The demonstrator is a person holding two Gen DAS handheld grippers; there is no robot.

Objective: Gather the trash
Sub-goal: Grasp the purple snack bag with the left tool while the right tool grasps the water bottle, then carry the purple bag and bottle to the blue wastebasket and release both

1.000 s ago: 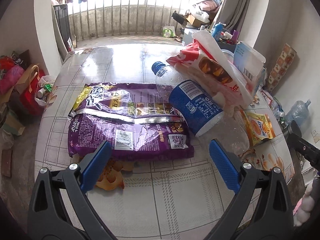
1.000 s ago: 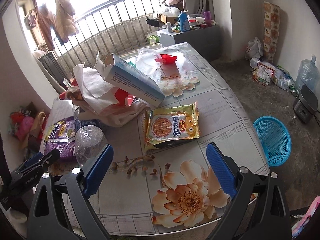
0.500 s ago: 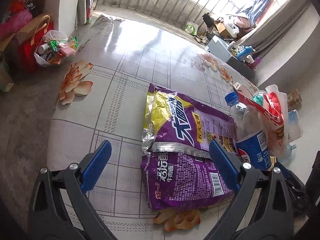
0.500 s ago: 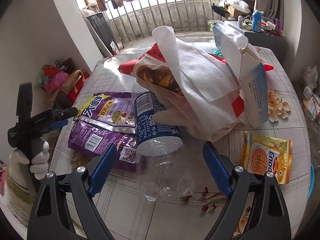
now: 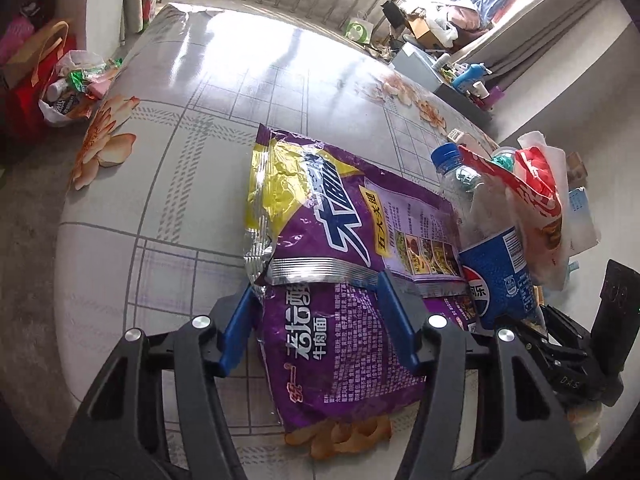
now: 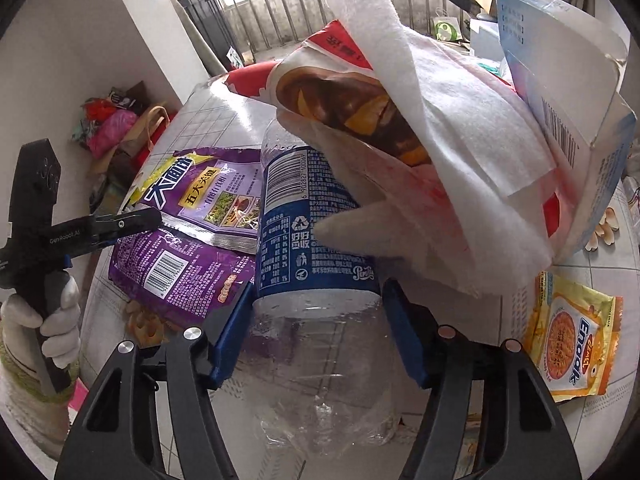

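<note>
1. The right gripper straddles the plastic bottle lying on the table; its blue fingers sit against both sides, partly closed.
2. The left gripper, half open, brackets the purple noodle bag, whose edge lies between its fingers.

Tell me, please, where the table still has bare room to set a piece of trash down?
Bare table lies left of and beyond the purple noodle packets, toward the railing. It is crowded on the right: plastic bottle, piled wrappers, yellow snack packet.
</note>
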